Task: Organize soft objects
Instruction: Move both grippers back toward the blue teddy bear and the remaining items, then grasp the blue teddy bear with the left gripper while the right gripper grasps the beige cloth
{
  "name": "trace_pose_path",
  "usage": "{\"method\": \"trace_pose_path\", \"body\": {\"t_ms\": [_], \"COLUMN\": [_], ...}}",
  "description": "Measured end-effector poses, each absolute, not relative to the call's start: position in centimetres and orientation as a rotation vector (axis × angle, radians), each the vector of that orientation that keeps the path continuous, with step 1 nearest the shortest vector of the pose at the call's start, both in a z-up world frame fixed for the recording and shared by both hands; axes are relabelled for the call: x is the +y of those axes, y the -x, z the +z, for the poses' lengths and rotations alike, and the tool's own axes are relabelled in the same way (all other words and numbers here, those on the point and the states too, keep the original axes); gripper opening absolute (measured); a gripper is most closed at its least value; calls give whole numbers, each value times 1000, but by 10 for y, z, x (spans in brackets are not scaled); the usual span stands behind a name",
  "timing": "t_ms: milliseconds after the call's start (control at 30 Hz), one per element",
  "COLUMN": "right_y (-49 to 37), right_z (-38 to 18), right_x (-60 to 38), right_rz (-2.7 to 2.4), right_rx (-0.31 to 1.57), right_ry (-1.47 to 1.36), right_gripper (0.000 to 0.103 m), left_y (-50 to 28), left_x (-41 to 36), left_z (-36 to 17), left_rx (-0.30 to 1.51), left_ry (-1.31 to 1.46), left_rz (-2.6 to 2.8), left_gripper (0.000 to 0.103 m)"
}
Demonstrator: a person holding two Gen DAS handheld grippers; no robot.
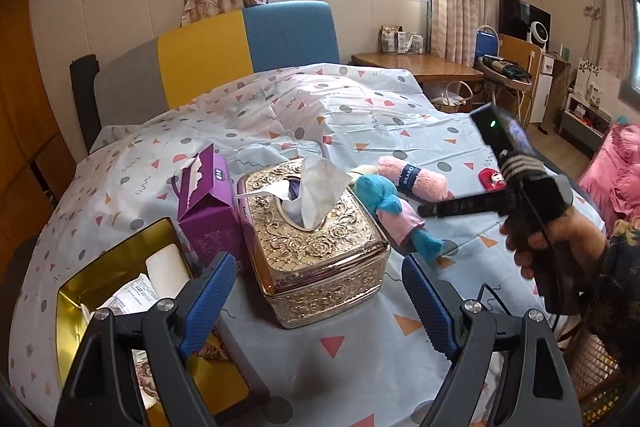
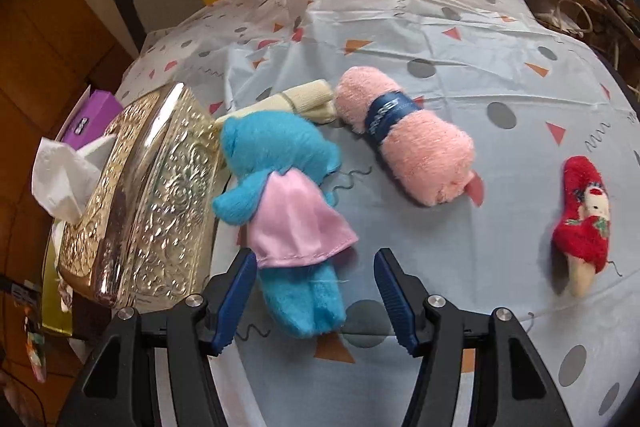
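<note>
A blue plush toy in a pink dress [image 2: 280, 179] lies on the bed beside a gold embossed tissue box [image 2: 160, 203]. My right gripper [image 2: 316, 303] is open, with the toy's legs between its blue pads and no pad pressing on them. A pink rolled towel with a blue band [image 2: 404, 147], a cream rolled cloth [image 2: 304, 99] and a small red plush [image 2: 584, 219] lie further off. My left gripper [image 1: 318, 307] is open and holds nothing, just in front of the tissue box [image 1: 320, 239]. The right gripper [image 1: 428, 211], held in a hand, hovers over the blue toy [image 1: 384, 203].
A purple tissue carton [image 1: 208, 203] stands left of the gold box. An open gold tin [image 1: 80, 299] with paper packets sits at the near left. The patterned bedsheet [image 1: 360, 115] runs back to a coloured headboard. Pink bedding [image 1: 616, 167] and a wicker basket [image 1: 592, 367] are at the right.
</note>
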State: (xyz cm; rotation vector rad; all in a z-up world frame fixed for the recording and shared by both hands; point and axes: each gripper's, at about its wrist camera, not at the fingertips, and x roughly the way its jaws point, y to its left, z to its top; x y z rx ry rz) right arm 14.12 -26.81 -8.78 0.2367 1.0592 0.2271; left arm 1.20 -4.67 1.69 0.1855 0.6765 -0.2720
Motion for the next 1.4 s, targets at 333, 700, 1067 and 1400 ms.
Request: {"method": "trace_pose_path", "body": {"t_ms": [333,700,1067,1400], "right_y": [-133,-123,-117,-113], "right_z": [-65,-57,-53,-50], "right_x": [-379,-403,-415,-420], "right_rz": [-152,-202,-167,-175], "right_rx": [915,905,892,872], "right_ry": [-541,-612,-709,-730], "right_gripper": [62,62,62,62], "left_y": [-52,-128,-157,-165], "left_x": [-99,-204,-226,-227], "left_z": [36,-4,-72,-103], "left_rx": [735,978,1097,1063], "left_ry": [-136,-175,-196,-157], "left_rz": [-435,-430,-197,-229], "left_gripper": [62,58,75,37]}}
